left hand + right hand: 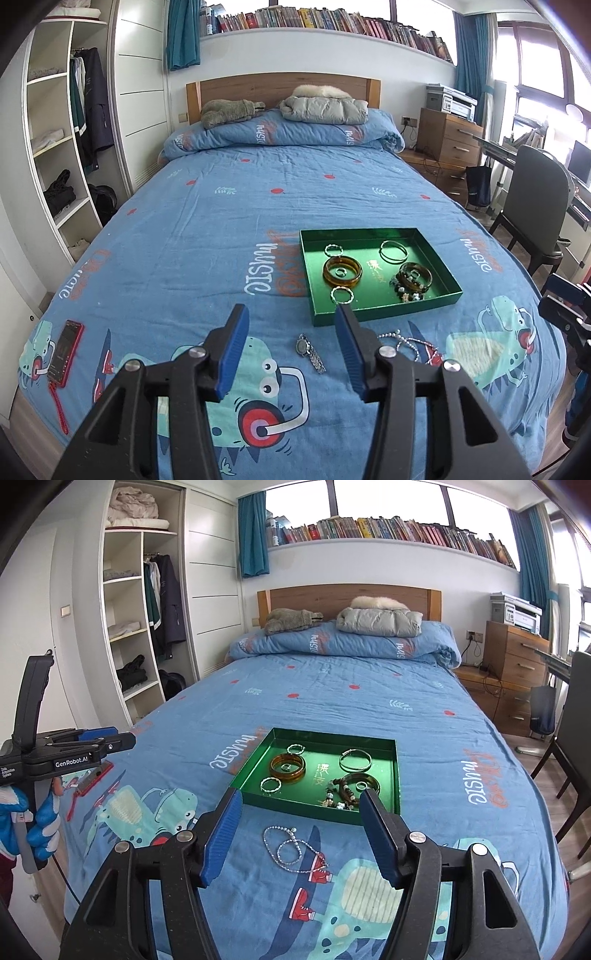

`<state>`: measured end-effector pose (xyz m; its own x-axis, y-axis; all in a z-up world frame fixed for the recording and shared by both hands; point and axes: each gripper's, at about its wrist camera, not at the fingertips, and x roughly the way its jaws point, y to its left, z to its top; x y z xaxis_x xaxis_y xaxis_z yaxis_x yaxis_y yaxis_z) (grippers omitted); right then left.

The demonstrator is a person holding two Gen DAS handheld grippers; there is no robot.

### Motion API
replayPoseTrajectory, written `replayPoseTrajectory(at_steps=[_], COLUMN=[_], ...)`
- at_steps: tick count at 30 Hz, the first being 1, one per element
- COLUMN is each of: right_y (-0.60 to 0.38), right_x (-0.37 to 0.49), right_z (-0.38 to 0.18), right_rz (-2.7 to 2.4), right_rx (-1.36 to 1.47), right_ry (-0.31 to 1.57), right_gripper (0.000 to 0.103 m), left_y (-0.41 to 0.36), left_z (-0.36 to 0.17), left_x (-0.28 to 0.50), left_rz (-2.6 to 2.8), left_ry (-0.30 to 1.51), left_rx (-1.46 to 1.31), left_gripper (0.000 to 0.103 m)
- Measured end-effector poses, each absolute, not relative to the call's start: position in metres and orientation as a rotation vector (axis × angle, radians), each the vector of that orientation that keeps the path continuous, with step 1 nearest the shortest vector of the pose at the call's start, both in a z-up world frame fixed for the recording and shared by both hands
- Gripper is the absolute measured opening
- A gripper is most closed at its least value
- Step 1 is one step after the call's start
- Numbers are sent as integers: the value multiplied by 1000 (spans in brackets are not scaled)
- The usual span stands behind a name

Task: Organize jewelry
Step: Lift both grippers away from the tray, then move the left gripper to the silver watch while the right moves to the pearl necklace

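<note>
Both empty, the left claw and right claw are gaping, best straddling the watch and necklace squarely before pinching.

Left gripper open above a blue cartoon-print bedspread, nothing between the blue pads; a wristwatch lying on the cover just beyond and between the fingers; a beaded necklace coiled to its right, partly hidden behind the right finger; further back a green tray holding an amber bangle, thin silver bangles, small rings and dark beaded bracelets; a red phone near the bed's left edge.
</note>
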<state>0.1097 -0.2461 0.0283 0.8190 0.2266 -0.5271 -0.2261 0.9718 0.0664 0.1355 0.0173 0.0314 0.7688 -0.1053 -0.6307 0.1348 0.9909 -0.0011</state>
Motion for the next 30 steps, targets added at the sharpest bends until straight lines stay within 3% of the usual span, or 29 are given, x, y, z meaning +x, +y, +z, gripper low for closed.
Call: replayPoseTrajectory(at_steps=[6,10,20,30], right_y=[-247,-243,-223,-210], right_x=[120,130,175,210], right_z=[2,-23,-96,-140], right_rz=[313,359,456,546], right_rx=[-10,-27,-89,-155], right_ry=[598,635,778,865], right_gripper=[69,82,83,83], left_y=[16,18,9,-5], left_z=[-3,-31,-114,-152], left_x=[141,144,173,209], left_rz=[-132,-140,-181,-197], left_ry=[723,758,903,974], left_rx=[10,-27,-77,-113], left_gripper=[46,46,46,46])
